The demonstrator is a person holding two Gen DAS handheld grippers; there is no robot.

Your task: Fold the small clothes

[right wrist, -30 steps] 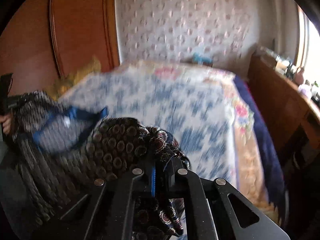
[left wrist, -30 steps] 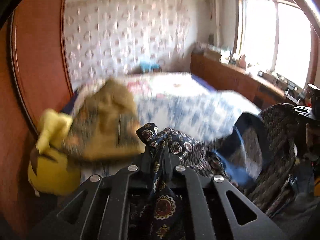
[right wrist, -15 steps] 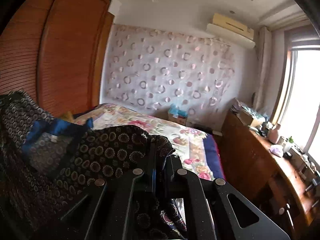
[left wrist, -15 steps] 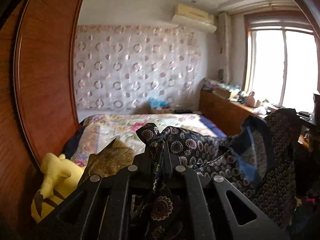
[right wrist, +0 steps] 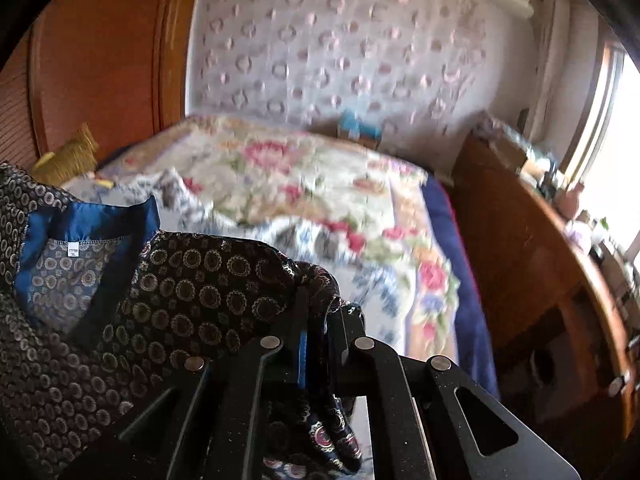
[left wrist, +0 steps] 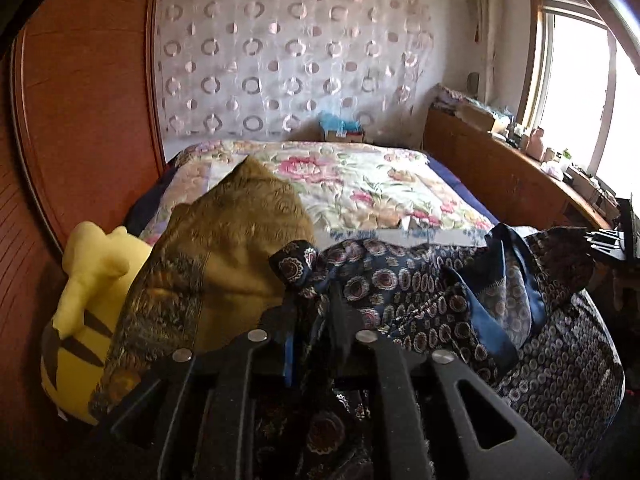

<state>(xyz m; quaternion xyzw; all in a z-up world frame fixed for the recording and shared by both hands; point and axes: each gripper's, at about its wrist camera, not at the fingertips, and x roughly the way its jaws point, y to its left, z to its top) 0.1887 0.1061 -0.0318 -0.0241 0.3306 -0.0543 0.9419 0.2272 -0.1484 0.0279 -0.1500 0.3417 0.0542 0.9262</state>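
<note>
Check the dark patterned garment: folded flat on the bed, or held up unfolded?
Held up, unfolded. The dark patterned garment hangs between the left tool and right tool, blue neckline gaping.

A bedroom in daylight: a bed point(left wrist: 360, 184) under a floral quilt point(right wrist: 304, 184) fills the middle of the room, its dark blue underlayer showing along the right edge. Behind it hangs a sheer white curtain point(left wrist: 288, 64) patterned with rings. A tall reddish wooden wardrobe point(left wrist: 88, 112) stands at the left; a long wooden sideboard point(left wrist: 492, 168), its top cluttered with small items, runs along the right wall beneath a bright window point(left wrist: 576, 96). A yellow plush toy point(left wrist: 84, 304) and a brown cushion point(left wrist: 240, 232) sit at the bed's left side.
</note>
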